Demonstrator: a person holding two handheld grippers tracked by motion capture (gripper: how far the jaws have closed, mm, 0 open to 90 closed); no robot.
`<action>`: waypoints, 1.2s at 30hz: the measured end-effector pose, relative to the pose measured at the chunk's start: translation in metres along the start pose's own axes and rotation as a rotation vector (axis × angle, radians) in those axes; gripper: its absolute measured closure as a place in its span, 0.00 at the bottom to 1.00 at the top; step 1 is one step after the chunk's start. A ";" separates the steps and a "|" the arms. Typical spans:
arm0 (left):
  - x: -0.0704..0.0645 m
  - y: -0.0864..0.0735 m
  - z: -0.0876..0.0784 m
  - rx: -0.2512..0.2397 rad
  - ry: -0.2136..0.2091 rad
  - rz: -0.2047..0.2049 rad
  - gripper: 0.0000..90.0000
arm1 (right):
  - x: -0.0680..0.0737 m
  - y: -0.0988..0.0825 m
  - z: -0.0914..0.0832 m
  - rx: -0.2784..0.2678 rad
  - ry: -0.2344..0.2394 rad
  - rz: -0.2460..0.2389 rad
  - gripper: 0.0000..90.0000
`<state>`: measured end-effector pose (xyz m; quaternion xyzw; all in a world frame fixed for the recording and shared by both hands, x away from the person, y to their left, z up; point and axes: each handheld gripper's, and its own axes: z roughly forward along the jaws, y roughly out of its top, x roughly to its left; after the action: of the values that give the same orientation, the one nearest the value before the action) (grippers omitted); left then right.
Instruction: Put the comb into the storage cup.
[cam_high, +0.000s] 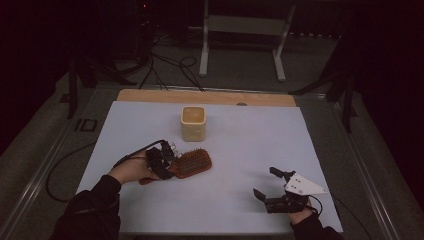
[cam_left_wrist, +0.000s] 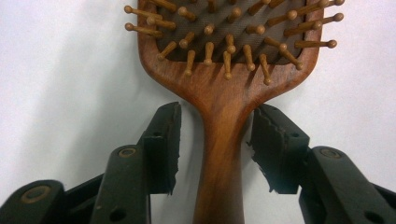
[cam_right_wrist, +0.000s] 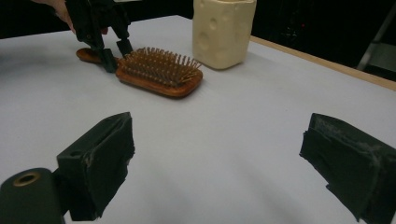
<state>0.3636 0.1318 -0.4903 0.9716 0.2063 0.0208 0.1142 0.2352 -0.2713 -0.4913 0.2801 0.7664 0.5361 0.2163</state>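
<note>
Where light falls: on a white desk (cam_high: 240, 200) with a wooden far edge, dark room and floor cables behind.
Left gripper (cam_high: 165, 161): held low over the desk, jaws released either side of the brush handle, small gaps showing, not yet pressing.
Right gripper (cam_high: 272, 184): near the front right, well apart, jaws spread wide, nothing between.
Hairbrush (cam_left_wrist: 224, 84): lying flat mid-desk, bristles up; reddish wood, ball-tipped pins.
Cream holder (cam_high: 193, 123): squarish, dimpled, just behind the hairbrush.
</note>
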 end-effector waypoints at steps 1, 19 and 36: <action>0.000 0.001 0.000 0.008 -0.004 0.003 0.61 | 0.000 0.000 0.000 0.000 0.000 0.000 0.09; 0.005 0.011 0.002 0.079 -0.030 0.010 0.77 | 0.000 -0.001 0.001 0.007 0.004 0.004 0.09; 0.000 0.000 0.000 0.008 0.004 -0.007 0.81 | -0.002 -0.001 0.001 0.013 -0.007 0.016 0.09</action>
<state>0.3637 0.1314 -0.4904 0.9712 0.2099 0.0216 0.1102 0.2375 -0.2721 -0.4926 0.2895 0.7667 0.5320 0.2128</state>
